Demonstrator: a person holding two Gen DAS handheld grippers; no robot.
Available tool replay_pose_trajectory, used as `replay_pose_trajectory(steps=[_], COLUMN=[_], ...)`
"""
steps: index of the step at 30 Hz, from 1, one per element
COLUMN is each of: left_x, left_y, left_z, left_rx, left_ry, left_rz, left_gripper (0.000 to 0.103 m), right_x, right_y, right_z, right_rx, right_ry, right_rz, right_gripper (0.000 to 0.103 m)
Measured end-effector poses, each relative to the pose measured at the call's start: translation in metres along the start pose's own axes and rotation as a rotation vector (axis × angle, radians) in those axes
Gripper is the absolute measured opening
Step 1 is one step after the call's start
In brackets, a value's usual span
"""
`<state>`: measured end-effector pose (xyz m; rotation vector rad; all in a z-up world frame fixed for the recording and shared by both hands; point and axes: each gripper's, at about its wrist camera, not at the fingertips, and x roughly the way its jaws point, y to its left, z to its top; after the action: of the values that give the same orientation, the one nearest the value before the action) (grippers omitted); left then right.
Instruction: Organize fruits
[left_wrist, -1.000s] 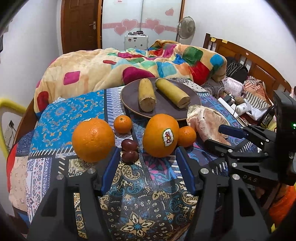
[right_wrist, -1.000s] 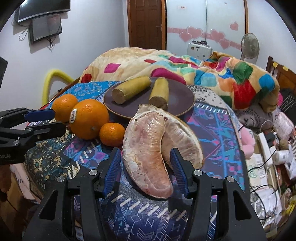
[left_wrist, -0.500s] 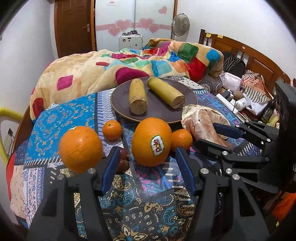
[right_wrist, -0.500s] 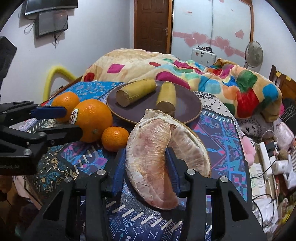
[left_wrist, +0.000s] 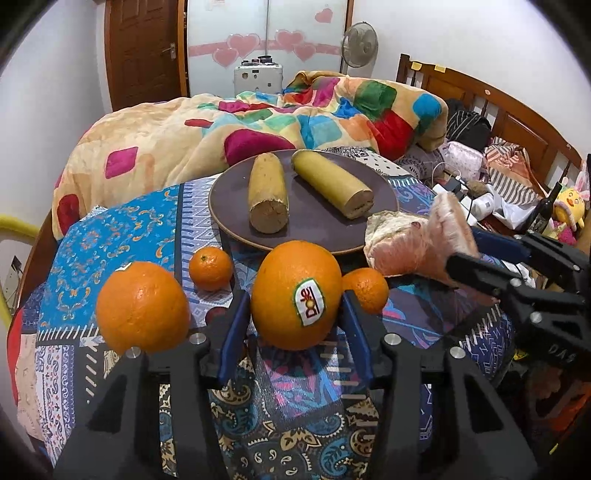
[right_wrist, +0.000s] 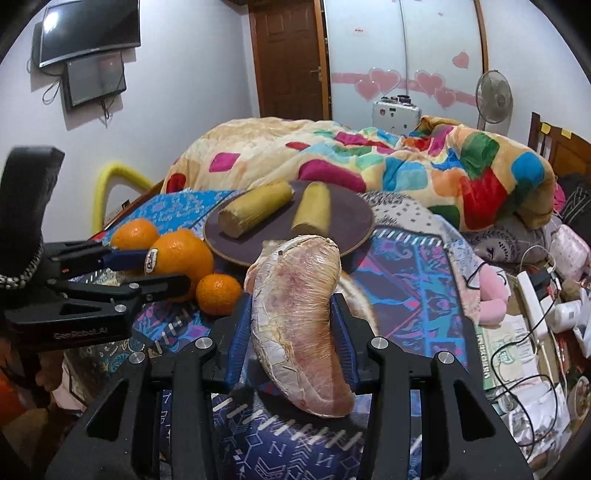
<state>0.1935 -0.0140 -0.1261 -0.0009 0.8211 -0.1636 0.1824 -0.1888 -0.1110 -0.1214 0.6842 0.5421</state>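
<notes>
My left gripper (left_wrist: 291, 317) has its jaws on either side of a big orange with a Dole sticker (left_wrist: 295, 293), close to it or touching. A second big orange (left_wrist: 142, 304) and two small mandarins (left_wrist: 210, 267) (left_wrist: 365, 290) lie beside it. My right gripper (right_wrist: 291, 321) is shut on a peeled pomelo wedge (right_wrist: 299, 321) and holds it lifted off the cloth; it also shows in the left wrist view (left_wrist: 439, 236). A brown plate (left_wrist: 321, 229) behind holds two yellow cut pieces (left_wrist: 267, 197) (left_wrist: 332, 182).
The fruit lies on a patterned blue cloth (left_wrist: 122, 229) over a table. A colourful blanket (left_wrist: 258, 122) lies behind the plate. Clutter, cables and a power strip (right_wrist: 535, 295) lie to the right. A second pomelo piece (left_wrist: 391, 225) stays beside the plate.
My left gripper moved forward until its jaws flank the Dole orange. My right gripper shut on one pomelo wedge and lifted it up from the other piece.
</notes>
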Motion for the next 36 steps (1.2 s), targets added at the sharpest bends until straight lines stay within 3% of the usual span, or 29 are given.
replay_pose_trajectory(steps=[22, 36], left_x=[-0.020, -0.019], left_y=[0.013, 0.031], left_z=[0.015, 0.062], left_rx=[-0.018, -0.014], left_ry=[-0.054, -0.111], left_rz=[0.001, 0.035], left_gripper=[0.045, 0.042], right_x=[-0.015, 0.007], right_y=[-0.019, -0.028], right_z=[0.029, 0.055], right_rx=[0.031, 0.018], right_ry=[-0.080, -0.082], right_rz=[-0.024, -0.029], right_gripper=[0.039, 0.039])
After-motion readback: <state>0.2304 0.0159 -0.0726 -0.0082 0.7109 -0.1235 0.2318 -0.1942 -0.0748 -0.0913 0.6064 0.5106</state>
